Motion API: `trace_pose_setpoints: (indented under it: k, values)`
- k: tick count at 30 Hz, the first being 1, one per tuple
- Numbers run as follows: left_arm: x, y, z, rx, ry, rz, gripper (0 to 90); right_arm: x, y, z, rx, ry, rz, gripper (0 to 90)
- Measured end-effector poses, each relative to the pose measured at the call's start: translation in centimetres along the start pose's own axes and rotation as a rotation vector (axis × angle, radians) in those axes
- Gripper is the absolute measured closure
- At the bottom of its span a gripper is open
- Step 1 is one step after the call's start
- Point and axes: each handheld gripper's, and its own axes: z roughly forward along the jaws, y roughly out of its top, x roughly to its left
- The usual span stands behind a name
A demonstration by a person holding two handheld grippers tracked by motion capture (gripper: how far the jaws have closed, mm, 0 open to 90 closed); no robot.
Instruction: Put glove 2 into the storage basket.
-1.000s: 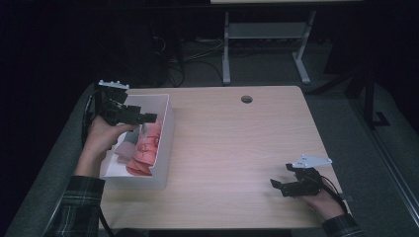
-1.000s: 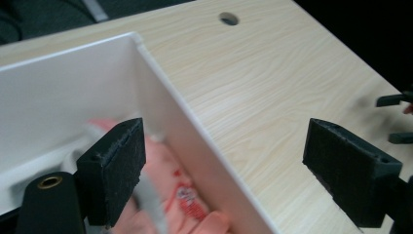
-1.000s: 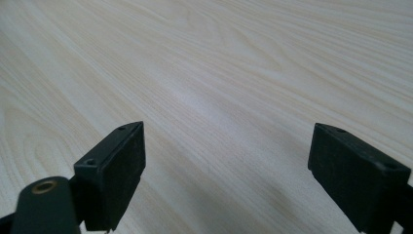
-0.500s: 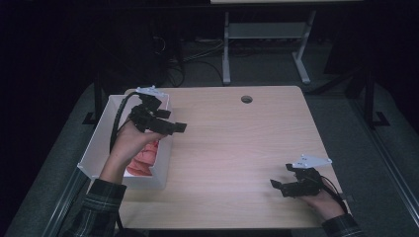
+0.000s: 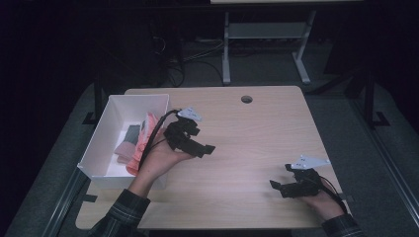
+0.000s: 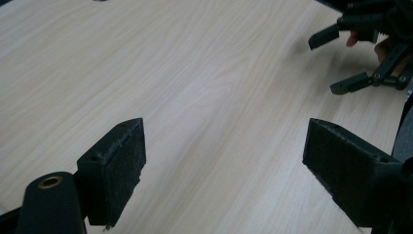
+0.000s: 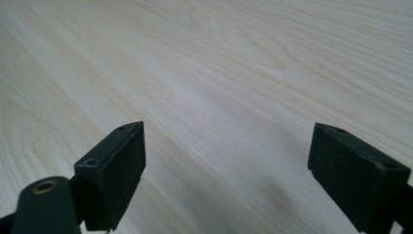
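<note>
Left tool (image 5: 206,147) now over table (image 5: 257,128)

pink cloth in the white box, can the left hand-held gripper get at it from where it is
Probably yes. The left hand-held gripper is open and empty beside the white box, whose top is open. The pink cloth lies against the near wall; the gripper points away, so the hand must turn back.

Pale wood-grain table (image 5: 257,143), light beige with darker streaks. White box (image 5: 111,133) at the left, holding pink cloth (image 5: 143,140), a dark grey piece (image 5: 131,132) and a dusty-pink piece (image 5: 123,147). Black left gripper (image 5: 205,148) with grey top plate; black right gripper (image 5: 274,185) at the near right, likewise grey-plated. Dark plaid sleeves (image 5: 121,215) at the near edge. Grey floor around, black background beyond.
</note>
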Motion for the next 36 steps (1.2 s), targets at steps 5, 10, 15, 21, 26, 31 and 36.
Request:
trace_pose_setpoints:
  k: [5, 10, 15, 21, 26, 31, 36]
  values:
    - [-1.4, -0.5, 2.0, 0.019, -0.002, 0.038, 15.3, 0.0, 0.0, 0.0, -0.001, 0.0, -0.002, 13.5]
    - [-2.1, -1.4, 3.8, 0.032, -0.005, 0.059, 15.2, 0.1, -0.1, 0.1, 0.002, 0.0, -0.002, 13.5]
    - [-2.7, -2.7, 5.8, 0.038, -0.025, 0.076, 15.2, 0.1, -0.1, 0.1, 0.002, -0.003, -0.005, 13.5]
    - [-2.9, -4.4, 7.7, 0.042, -0.045, 0.085, 15.2, 0.2, -0.1, 0.2, -0.001, -0.004, -0.014, 13.5]
    - [-3.1, -5.8, 8.9, 0.036, -0.05, 0.087, 15.1, 0.2, -0.2, 0.2, -0.001, -0.006, -0.021, 13.5]
    - [-3.2, -7.0, 9.7, 0.001, -0.026, 0.094, 15.1, 0.4, -0.2, 0.4, 0.005, -0.002, -0.023, 13.5]
    - [-3.2, -7.5, 9.9, 0.018, -0.03, 0.101, 15.1, 0.3, -0.2, 0.4, 0.004, -0.002, -0.023, 13.5]
